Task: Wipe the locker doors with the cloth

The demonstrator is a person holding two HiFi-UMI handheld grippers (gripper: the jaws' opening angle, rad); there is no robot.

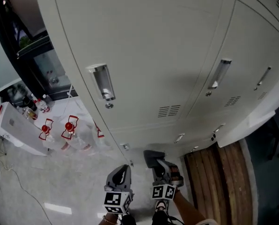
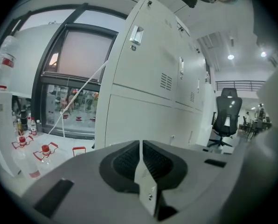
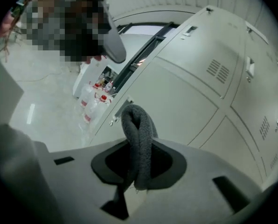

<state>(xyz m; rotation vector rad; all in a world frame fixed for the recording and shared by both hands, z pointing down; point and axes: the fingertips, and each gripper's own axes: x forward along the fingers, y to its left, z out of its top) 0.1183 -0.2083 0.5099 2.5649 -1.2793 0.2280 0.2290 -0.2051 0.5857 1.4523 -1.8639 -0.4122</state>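
Grey cloth [image 3: 139, 139] pinched in right tool [image 3: 137, 168]; left tool [image 2: 141, 158] closed, empty.

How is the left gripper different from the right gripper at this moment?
The left gripper is shut with nothing between its jaws; the right gripper is shut on the grey cloth. In the head view the right gripper sits higher in the picture than the left gripper. Neither seems to touch the locker doors.

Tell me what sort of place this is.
Probably a locker area in an open office. There is a bank of pale metal lockers with vents and recessed handles, a black office chair further along, and large water bottles on the floor by a window.
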